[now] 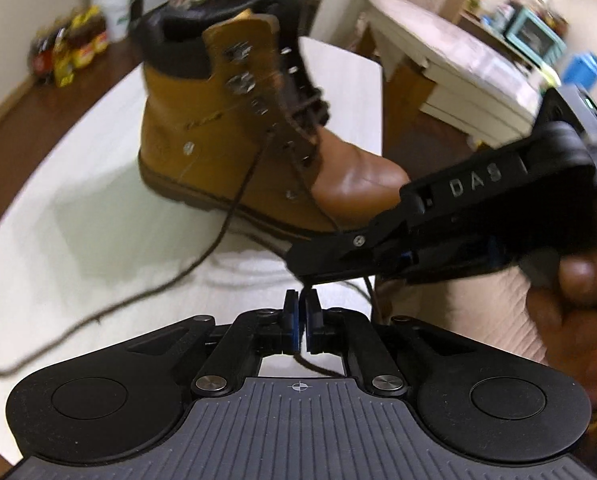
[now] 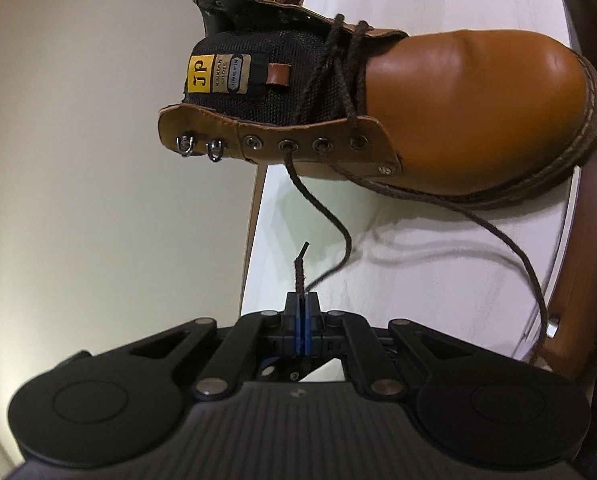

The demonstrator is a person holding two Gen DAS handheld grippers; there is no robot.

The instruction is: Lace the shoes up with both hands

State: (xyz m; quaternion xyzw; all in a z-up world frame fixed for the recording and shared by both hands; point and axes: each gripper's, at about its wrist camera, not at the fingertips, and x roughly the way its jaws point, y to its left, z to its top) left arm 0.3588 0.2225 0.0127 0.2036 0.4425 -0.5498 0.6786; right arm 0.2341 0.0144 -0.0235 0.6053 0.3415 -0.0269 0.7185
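Boot (image 2: 438,92) on table (image 2: 418,272), lace (image 2: 498,224) trailing beside.

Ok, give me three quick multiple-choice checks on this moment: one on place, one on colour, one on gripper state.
1. The boot stands on: A) a white table B) the floor C) a chair
2. The lace is: A) white B) dark brown C) yellow
3. The right gripper is: A) wide open B) shut on the lace end C) shut on the boot tongue

Answers:
1 A, its sole rests on the white table.
2 B, the dark brown cord crosses the tan leather.
3 B, the lace end sticks up from between closed fingers.
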